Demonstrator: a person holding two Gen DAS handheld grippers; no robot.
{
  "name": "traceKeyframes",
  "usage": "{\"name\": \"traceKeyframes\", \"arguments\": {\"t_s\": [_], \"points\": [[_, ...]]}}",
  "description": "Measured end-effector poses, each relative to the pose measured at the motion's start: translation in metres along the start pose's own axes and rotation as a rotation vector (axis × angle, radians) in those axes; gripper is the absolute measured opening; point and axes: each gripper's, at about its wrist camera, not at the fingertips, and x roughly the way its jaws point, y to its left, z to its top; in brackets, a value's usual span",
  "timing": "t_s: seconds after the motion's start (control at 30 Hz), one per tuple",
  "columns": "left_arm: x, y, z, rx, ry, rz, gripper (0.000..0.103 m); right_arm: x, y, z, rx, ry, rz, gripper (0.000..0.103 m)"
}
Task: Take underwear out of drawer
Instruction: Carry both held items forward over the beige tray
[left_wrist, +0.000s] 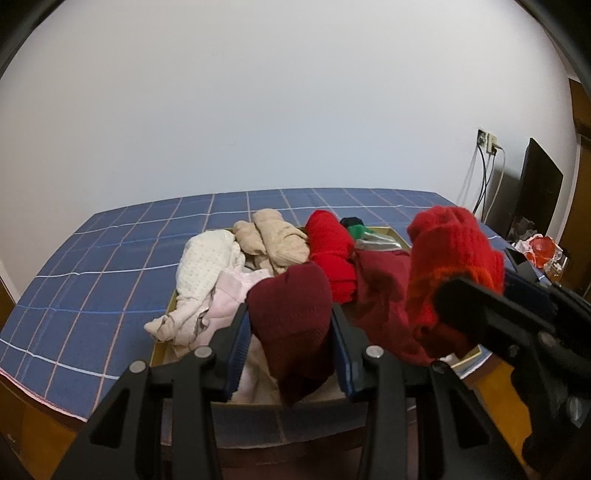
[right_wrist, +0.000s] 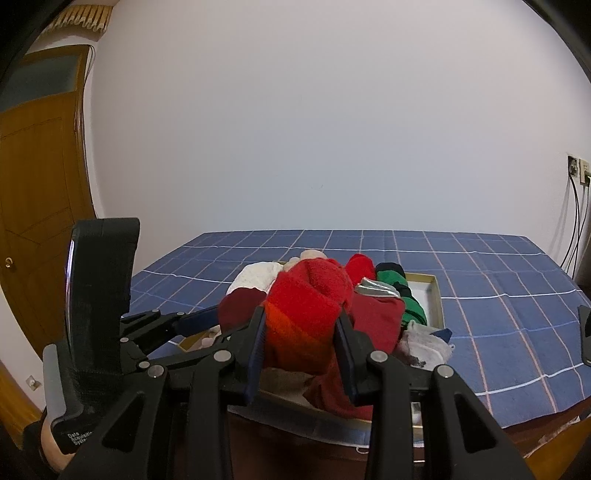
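Dark maroon underwear (left_wrist: 291, 314), bright red underwear (right_wrist: 306, 314)

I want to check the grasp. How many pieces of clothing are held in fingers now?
2. A dark red piece sits in the left gripper, a bright red knitted piece in the right gripper. Others lie in the drawer.

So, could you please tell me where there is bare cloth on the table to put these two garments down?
The blue checked tablecloth is bare right of the shallow cardboard drawer, and bare left of it and behind. The drawer is crowded with red, cream and green clothes.
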Motion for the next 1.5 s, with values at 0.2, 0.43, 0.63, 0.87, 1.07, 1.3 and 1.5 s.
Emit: {"name": "traceKeyframes", "arguments": {"t_s": [0.2,0.43,0.63,0.87,1.07,1.3,1.5], "points": [[0.008,0.003,0.004,0.001,0.005,0.013,0.040,0.008,0.002,0.001,-0.005,0.009,-0.006,0.038],[0.016,0.004,0.008,0.001,0.009,0.020,0.040,0.016,-0.002,0.005,-0.001,0.016,-0.014,0.038],[0.026,0.007,0.014,-0.003,0.014,0.041,0.040,0.022,-0.008,0.009,0.013,0.023,-0.032,0.038],[0.041,0.013,0.016,-0.014,0.029,0.058,0.040,0.036,-0.014,0.011,0.015,0.045,-0.038,0.038],[0.051,0.017,0.016,-0.017,0.041,0.059,0.040,0.051,-0.017,0.009,0.012,0.074,-0.043,0.038],[0.063,0.021,0.016,-0.033,0.057,0.060,0.040,0.064,-0.016,0.010,0.004,0.094,-0.051,0.038],[0.070,0.025,0.014,-0.043,0.070,0.063,0.040,0.082,-0.018,0.007,0.001,0.121,-0.057,0.038]]}}
